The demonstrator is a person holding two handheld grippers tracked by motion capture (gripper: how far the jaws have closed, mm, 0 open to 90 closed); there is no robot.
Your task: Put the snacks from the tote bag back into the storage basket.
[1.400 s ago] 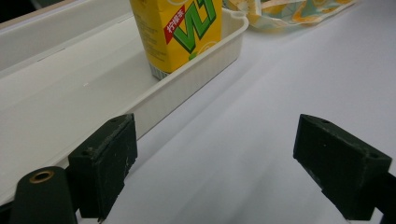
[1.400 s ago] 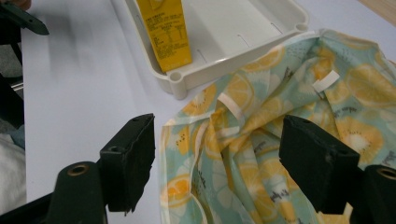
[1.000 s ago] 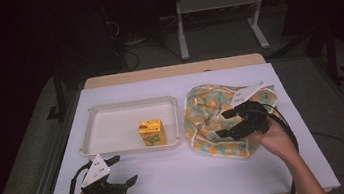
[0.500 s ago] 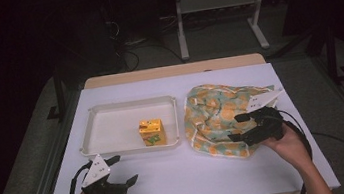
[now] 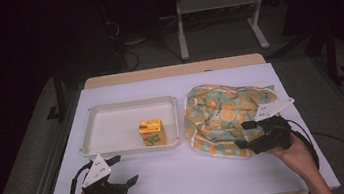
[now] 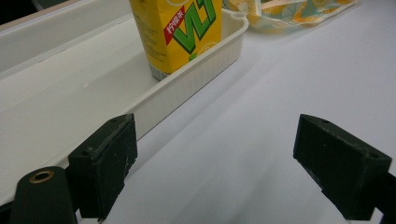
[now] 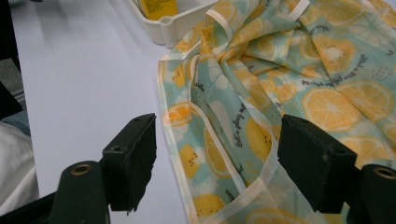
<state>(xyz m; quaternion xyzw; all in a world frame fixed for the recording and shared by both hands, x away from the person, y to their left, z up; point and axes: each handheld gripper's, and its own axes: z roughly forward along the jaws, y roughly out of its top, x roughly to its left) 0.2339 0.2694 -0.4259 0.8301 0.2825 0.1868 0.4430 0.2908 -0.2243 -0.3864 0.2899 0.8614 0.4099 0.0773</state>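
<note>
A yellow juice carton (image 5: 152,132) (image 6: 175,32) stands upright in the white tray (image 5: 111,110) (image 6: 196,79), near its front right corner. To the tray's right lies a crumpled cloth bag (image 5: 222,110) (image 7: 289,70) printed with orange slices. My right gripper (image 5: 242,135) (image 7: 215,158) hovers low over the bag's near edge. Its jaws have just been closing a little but still stand apart, with the bag's hemmed edge between them and the pads off it. My left gripper (image 5: 126,168) (image 6: 224,163) rests open on the table in front of the tray, holding nothing.
The table (image 5: 195,174) is covered in white, with bare room along its front between the two hands. The tray's corner (image 7: 173,23) sits close to the bag's left edge. Dark floor and a metal stand (image 5: 218,5) lie beyond the far edge.
My right gripper has drawn right and toward the person, sinking slightly over the bag's near edge. The left gripper, carton and tray have stayed put.
</note>
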